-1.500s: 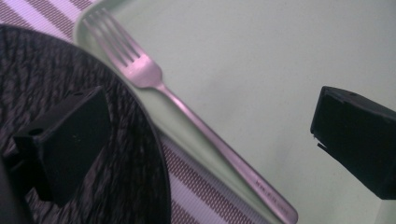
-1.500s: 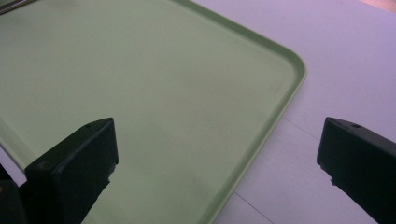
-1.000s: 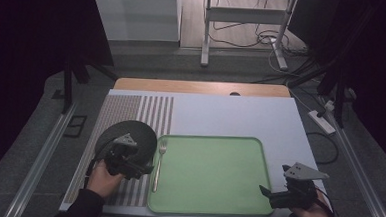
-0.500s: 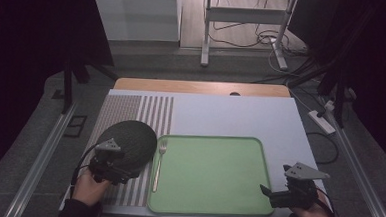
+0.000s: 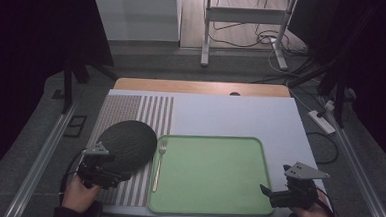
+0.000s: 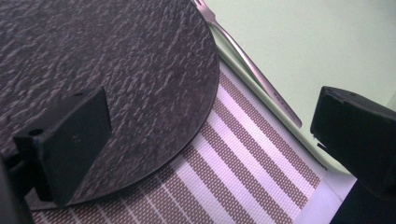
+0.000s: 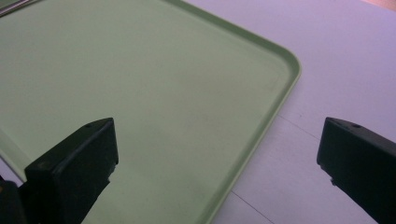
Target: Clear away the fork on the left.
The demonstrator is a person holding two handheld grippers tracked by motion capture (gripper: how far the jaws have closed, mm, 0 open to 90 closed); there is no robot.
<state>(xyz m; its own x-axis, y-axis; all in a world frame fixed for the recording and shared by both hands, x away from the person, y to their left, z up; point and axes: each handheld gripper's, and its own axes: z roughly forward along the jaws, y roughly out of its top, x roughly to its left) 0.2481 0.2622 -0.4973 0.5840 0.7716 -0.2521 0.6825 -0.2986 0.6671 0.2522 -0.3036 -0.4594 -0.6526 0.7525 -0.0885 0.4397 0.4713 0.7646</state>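
A round black slate plate [image 5: 127, 144] lies on a striped placemat [image 5: 130, 113] at the left of the table. A metal fork [image 5: 158, 164] rests between the plate and a green tray [image 5: 212, 174], which holds nothing. My left gripper [image 5: 115, 173] is open at the plate's near edge, with nothing in it. In the left gripper view the plate [image 6: 116, 70], the fork [image 6: 252, 70] and the placemat [image 6: 233, 177] show beyond the left gripper [image 6: 215, 126]. My right gripper [image 5: 271, 193] is open over the tray's near right corner [image 7: 261, 107], its jaws wide apart.
The white tabletop [image 5: 280, 123] lies bare behind and to the right of the tray. A wooden strip [image 5: 202, 87] runs along the far edge. Cables and a power strip [image 5: 322, 120] lie on the floor beyond the table's right side.
My left gripper has drawn back off the plate toward the near left. The plate, the fork and my right gripper have stayed put.
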